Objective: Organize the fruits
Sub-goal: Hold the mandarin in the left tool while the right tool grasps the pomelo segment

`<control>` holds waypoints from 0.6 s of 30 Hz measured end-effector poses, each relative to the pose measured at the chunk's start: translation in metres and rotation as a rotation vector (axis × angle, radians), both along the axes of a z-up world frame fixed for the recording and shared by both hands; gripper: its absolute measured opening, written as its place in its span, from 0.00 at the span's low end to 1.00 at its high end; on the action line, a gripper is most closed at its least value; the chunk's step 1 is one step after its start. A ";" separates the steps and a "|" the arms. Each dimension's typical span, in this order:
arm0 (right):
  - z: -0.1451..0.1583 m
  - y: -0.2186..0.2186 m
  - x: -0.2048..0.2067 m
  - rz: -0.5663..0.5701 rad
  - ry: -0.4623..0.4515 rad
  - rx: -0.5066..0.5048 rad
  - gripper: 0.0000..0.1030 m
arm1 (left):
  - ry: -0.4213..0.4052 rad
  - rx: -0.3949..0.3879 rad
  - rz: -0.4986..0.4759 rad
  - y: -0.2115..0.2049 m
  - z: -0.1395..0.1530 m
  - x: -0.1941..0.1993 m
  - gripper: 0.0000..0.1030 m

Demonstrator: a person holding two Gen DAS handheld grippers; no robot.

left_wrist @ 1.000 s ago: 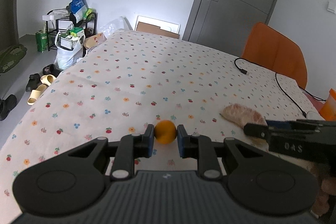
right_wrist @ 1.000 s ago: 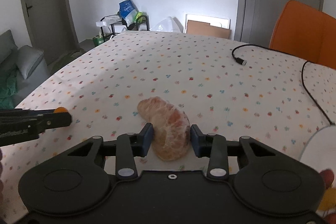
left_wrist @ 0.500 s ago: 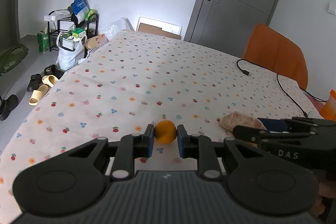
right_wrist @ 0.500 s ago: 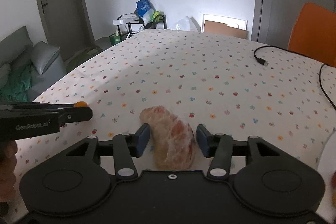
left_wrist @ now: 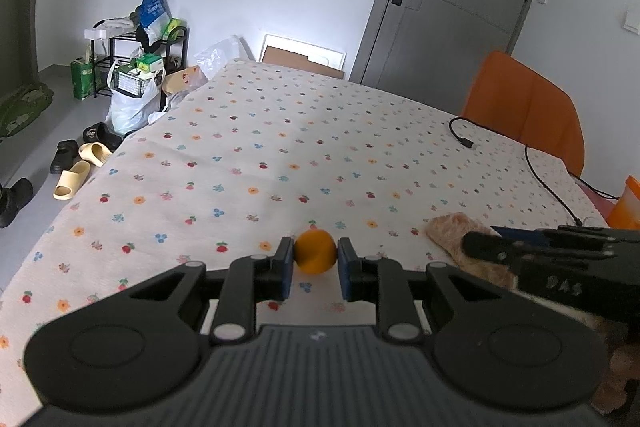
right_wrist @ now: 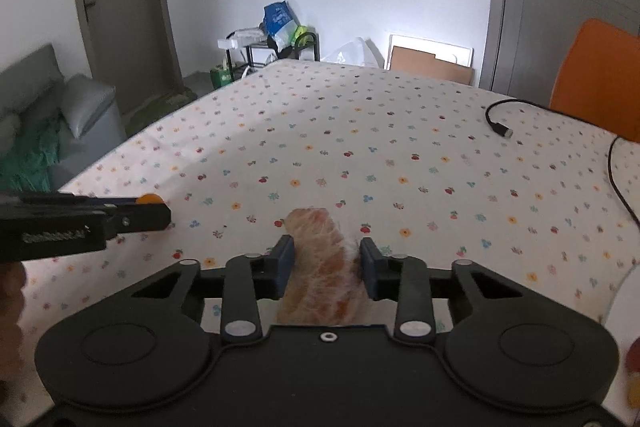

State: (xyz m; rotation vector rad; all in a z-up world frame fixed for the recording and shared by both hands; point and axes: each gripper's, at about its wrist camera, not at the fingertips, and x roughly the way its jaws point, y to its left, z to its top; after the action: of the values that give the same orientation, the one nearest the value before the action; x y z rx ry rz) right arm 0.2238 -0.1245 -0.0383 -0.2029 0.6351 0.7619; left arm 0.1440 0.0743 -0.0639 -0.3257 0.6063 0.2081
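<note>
The table (left_wrist: 248, 131), under its cloth of small printed fruits and flowers, carries very little; on it, near the edge closest to the person, the right gripper (right_wrist: 327, 263) has its blue pads pressed against the sides of a netted bag of fruit (right_wrist: 320, 259), a soft oblong bundle with orange pieces showing through the mesh; the bag looks just lifted off the cloth, though I cannot be sure it is fully clear; beside it, toward the table's left side and also near that close edge, the left gripper (left_wrist: 316, 263) is clamped on a small orange (left_wrist: 315, 251), round and firm, which appears raised off the cloth. To do this step well, I would judge that the soft bag wants a hold gentle enough not to bruise what is inside yet firm enough that the mesh does not slide through; keeping it level and carrying it low toward the white plate (right_wrist: 624, 291) at the right edge seems wise, while the left keeps apart so the two tools do not knock. Counting: one table, one orange chair (left_wrist: 528, 107) behind the far right corner, one plate partly seen, one black cable (right_wrist: 500, 127) along the right side, one bag, one loose orange, two grippers.
</note>
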 end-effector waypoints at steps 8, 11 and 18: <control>0.006 -0.014 -0.006 -0.008 0.025 0.019 0.19 | -0.010 0.005 -0.017 -0.009 0.004 -0.004 0.21; 0.005 -0.016 -0.007 -0.012 0.057 0.026 0.23 | -0.009 0.005 -0.017 -0.010 0.004 -0.004 0.20; -0.005 -0.008 -0.008 -0.010 0.066 0.002 0.39 | -0.003 0.004 -0.012 -0.010 0.001 -0.006 0.21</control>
State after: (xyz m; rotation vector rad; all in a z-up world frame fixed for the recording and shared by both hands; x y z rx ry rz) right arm 0.2159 -0.1323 -0.0433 -0.1733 0.6974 0.7623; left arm 0.1383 0.0648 -0.0628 -0.3181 0.6049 0.1972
